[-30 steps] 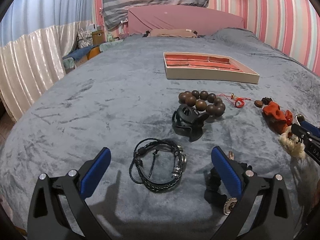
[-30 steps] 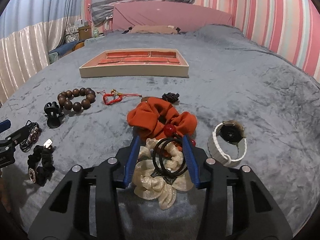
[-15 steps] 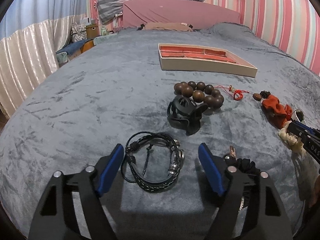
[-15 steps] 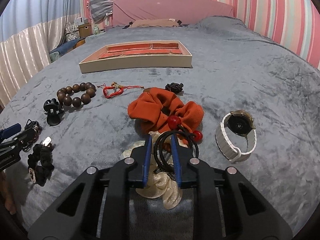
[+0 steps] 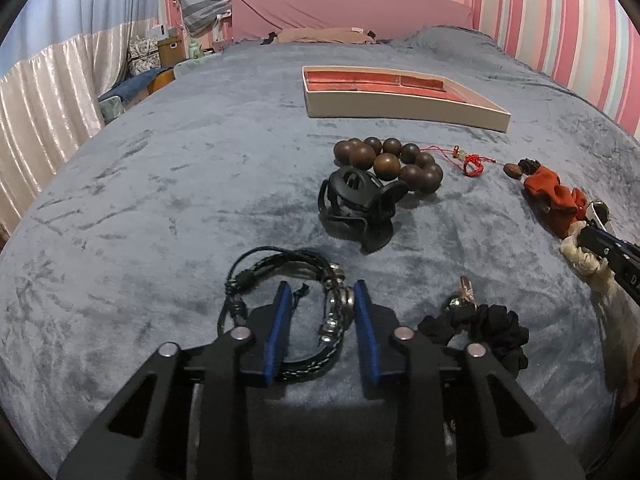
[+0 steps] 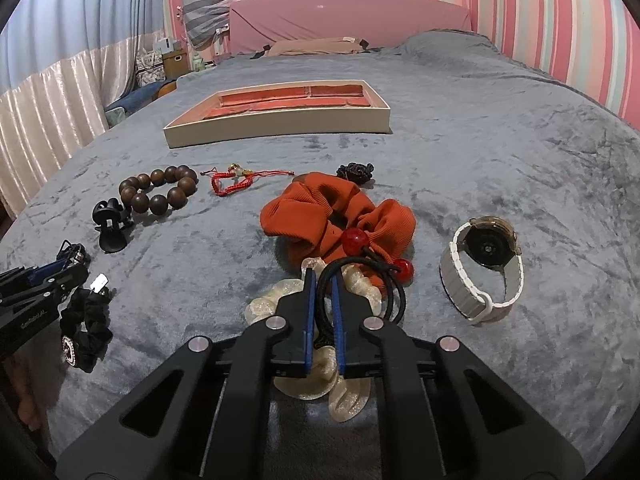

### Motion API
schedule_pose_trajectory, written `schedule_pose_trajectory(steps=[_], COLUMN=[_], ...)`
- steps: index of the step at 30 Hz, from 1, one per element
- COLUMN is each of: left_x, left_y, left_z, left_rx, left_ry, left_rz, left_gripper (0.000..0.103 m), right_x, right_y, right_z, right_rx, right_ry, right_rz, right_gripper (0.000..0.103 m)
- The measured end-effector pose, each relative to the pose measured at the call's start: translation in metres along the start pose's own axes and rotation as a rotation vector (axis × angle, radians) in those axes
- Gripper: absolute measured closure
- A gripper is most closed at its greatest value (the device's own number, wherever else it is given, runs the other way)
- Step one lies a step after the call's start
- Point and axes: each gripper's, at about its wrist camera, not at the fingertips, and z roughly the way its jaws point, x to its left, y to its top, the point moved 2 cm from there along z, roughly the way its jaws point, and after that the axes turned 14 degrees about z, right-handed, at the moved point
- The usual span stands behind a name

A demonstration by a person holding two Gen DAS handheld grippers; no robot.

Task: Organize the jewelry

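Observation:
My left gripper (image 5: 321,292) has its blue pads closed in around the right side of a black braided bracelet (image 5: 280,280) with metal beads, on the grey bedspread. My right gripper (image 6: 322,278) is shut on a black hair tie with red beads (image 6: 372,264), which lies over a cream scrunchie (image 6: 276,300) and an orange scrunchie (image 6: 336,216). The red-lined jewelry tray (image 6: 280,120) sits farther back; it also shows in the left wrist view (image 5: 400,96).
A wooden bead bracelet (image 5: 388,162), black claw clip (image 5: 356,208), red cord bracelet (image 6: 236,178), black scrunchie (image 5: 484,332), small dark brooch (image 6: 356,170) and white-strapped watch (image 6: 484,268) lie around on the bed. Curtains and clutter stand off the left edge.
My left gripper moved forward and closed from wide open onto the braided bracelet. My right gripper narrowed from open around the hair tie to pinched shut on it.

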Motion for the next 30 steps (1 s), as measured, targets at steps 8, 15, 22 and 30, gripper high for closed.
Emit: schedule_pose_trajectory(steps=[8,15,22,30], left_x=[0.004,0.007,0.012,0.014], left_y=[-0.001,0.001,0.014,0.052], left_z=[-0.001,-0.014,-0.034,-0.046], left_rx=[-0.001,-0.024,-0.075,-0.130], left_ry=[-0.020,-0.021,-0.002,-0.003], left_rz=[-0.028,-0.046,-0.041,-0.016], left_gripper=[0.084,0.085,0.085,0.085], right_x=[-0.001,-0.006,-0.020,-0.020], right_y=[0.002,0.011,0.027,0.056], right_z=[-0.006,-0.022,-0.036,-0.048], right_rx=[-0.022,-0.061,-0.085,-0.131], right_ry=[0.018,0.037,0.057,0.080], right_rz=[0.004,0.019,0.049,0.035], right_gripper=[0.098,0.099,0.099,0.099])
